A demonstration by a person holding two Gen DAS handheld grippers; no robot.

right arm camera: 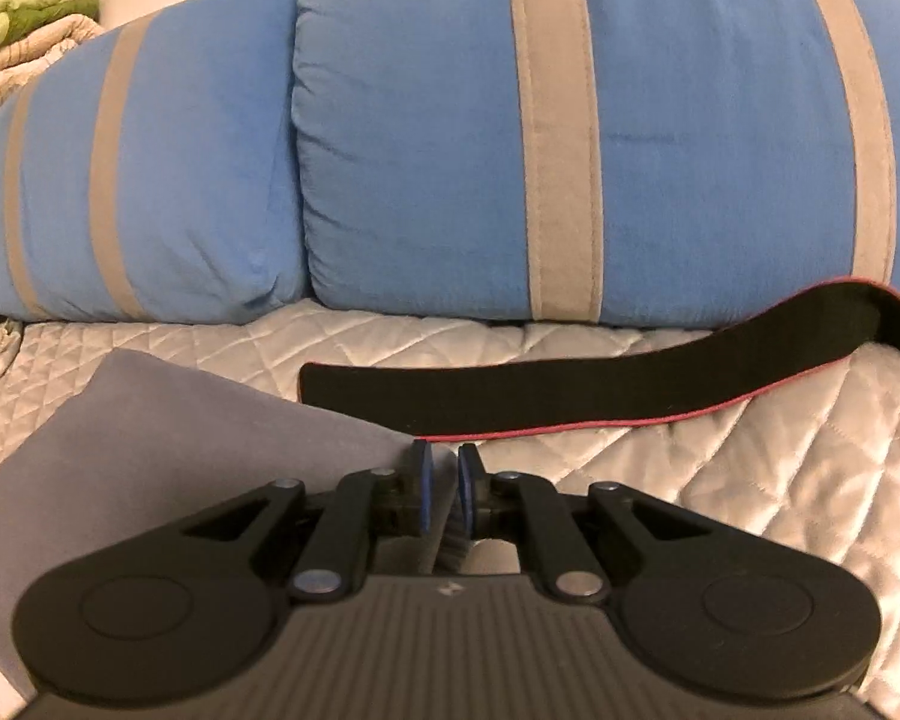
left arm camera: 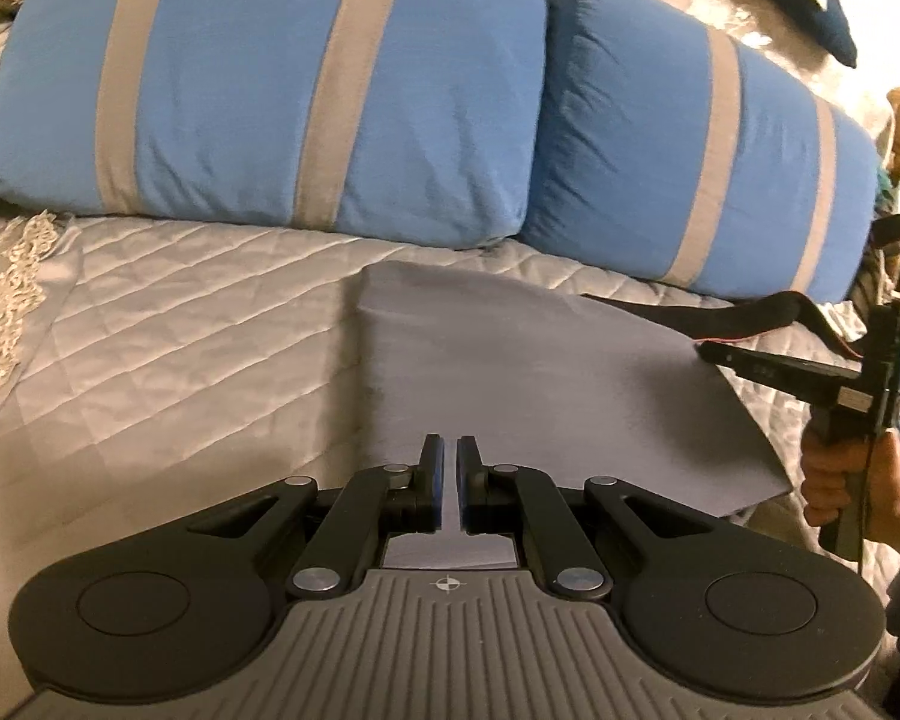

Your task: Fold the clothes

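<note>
While pinching the near edge of the grey garment (left arm camera: 540,372) with the left gripper (left arm camera: 448,468), pads pressed almost together on a thin strip of fabric, holding the sheet stretched forward and to the right of the fingertips. Probably gripping only a shallow bite there, so risking a slip out of the pads if pulling sideways too hard.

Clamping the garment's other corner with the right gripper (right arm camera: 444,471), nearly closed on a small bunched fold right at the tips, the rest of the cloth spreading away to the left of that tool. Judging this bite thin too, and possibly catching just one layer; risking a lopsided, sagging fold when lifting unevenly.

Just ahead of the right fingertips, passing very close to a black strap (right arm camera: 570,396) with a red edge, lying flat on the quilted bedspread (left arm camera: 180,330). Risking snagging or dragging it into the fold when sweeping the corner forward.

Farther ahead of both tools, facing two blue pillows (left arm camera: 270,90) with grey bands. Risking pushing the far edge of the garment up against them and crumpling it, if carrying the fold too far forward.
</note>
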